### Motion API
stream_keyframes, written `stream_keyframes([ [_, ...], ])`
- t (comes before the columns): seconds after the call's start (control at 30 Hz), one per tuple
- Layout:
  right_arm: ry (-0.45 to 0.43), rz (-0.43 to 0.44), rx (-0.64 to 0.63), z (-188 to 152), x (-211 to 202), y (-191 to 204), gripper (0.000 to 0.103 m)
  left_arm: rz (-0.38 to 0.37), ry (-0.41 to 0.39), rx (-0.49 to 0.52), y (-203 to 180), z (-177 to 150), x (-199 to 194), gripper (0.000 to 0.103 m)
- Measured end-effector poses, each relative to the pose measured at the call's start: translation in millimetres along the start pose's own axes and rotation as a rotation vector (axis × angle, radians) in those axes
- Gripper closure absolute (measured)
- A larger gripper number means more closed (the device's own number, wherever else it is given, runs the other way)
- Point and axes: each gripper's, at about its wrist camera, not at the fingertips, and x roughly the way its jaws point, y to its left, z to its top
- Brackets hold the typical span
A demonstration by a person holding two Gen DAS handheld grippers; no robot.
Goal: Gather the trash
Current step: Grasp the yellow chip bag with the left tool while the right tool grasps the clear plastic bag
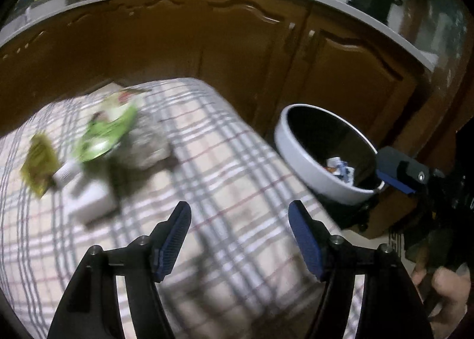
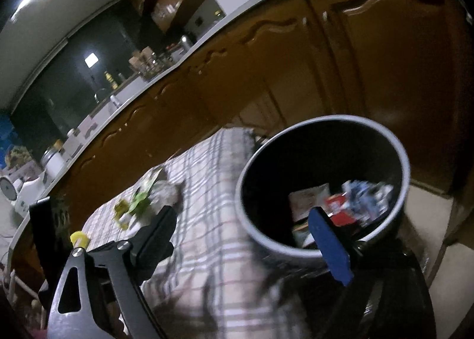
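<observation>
Beside the checked table [image 1: 225,179], a white bin [image 2: 323,185] holds crumpled wrappers [image 2: 349,205]. More trash [image 1: 97,134] lies on the cloth. Left gripper [image 1: 240,220] and right gripper [image 2: 246,223] both gape, holding nothing.

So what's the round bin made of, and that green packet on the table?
The bin looks like smooth plastic or painted metal: pale grey outside, dark inside, with an even, slightly shiny rim. I can't tell which. The green packet looks like thin, glossy plastic film, crumpled and catching light, though it's blurred.
</observation>
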Motion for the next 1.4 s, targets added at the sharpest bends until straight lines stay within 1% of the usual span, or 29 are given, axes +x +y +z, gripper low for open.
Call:
stream_keyframes([
  [0.2,0.049,0.035,-0.020,-18,19,27,0.011,0.047,-0.015,-0.072,40,-19,-26,0.035],
  [0.33,0.064,0.026,-0.063,-28,29,47,0.011,0.070,-0.022,-0.122,63,-29,-41,0.035],
  [0.5,0.081,0.042,-0.107,-34,39,70,0.011,0.097,-0.028,-0.150,83,-36,-53,0.035],
  [0.67,0.110,0.049,-0.129,-35,55,84,0.012,0.114,-0.034,-0.177,102,-37,-58,0.035],
  [0.8,0.138,0.054,-0.143,-35,68,91,0.016,0.136,-0.042,-0.188,113,-33,-61,0.035],
  [0.97,0.162,0.044,-0.168,-31,84,97,0.028,0.174,-0.054,-0.210,130,-26,-59,0.035],
  [1.1,0.183,0.041,-0.203,-26,101,105,0.030,0.214,-0.054,-0.234,151,-18,-54,0.035],
  [1.17,0.193,0.040,-0.219,-25,109,109,0.031,0.226,-0.053,-0.252,161,-13,-50,0.033],
  [1.3,0.223,0.040,-0.254,-20,133,118,0.033,0.208,-0.056,-0.297,182,2,-39,0.030],
  [1.4,0.238,0.045,-0.269,-13,149,125,0.034,0.189,-0.065,-0.299,189,14,-30,0.027],
])
